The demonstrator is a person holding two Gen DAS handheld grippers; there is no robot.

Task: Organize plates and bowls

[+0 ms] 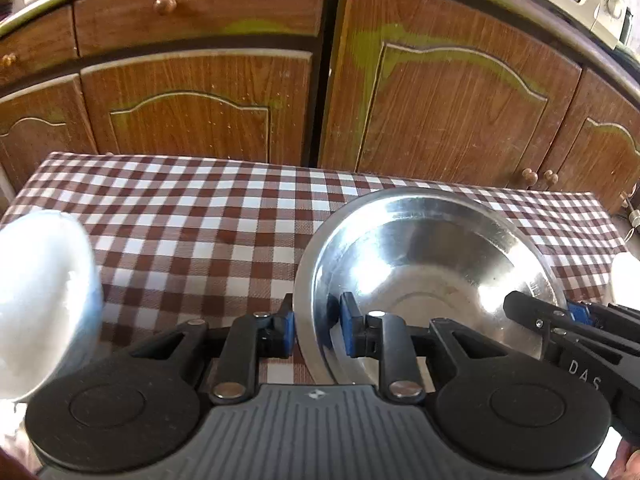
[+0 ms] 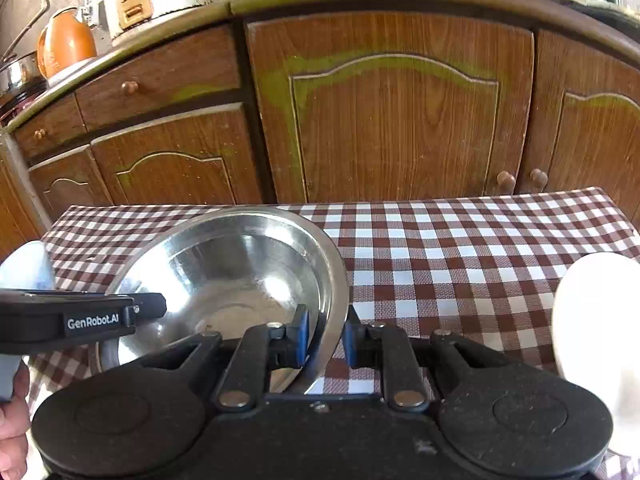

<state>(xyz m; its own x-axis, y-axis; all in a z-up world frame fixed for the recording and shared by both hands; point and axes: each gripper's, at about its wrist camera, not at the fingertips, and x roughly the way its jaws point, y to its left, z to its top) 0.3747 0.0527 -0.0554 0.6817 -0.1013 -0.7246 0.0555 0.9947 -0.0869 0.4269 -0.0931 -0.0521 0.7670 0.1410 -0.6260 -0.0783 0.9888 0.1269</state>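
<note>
Steel bowl [image 1: 424, 280] is seated upright on the checked tablecloth [image 1: 208, 216], mouth up, tipped slightly toward the near side. It is round, so no long axis can be read.

Left gripper [image 1: 316, 330] is pinched on the bowl's left rim: one blue pad outside the wall, one inside. Right gripper [image 2: 325, 336] is pinched on the right rim the same way, wall between the pads. Both sets of tongs are pressed onto the rim, not spread.

White bowl [image 1: 40, 292] is seen at the table's left edge, another white dish [image 2: 600, 320] at the right; both blurred. Wooden cabinets [image 1: 440, 100] stand beyond the far edge.
</note>
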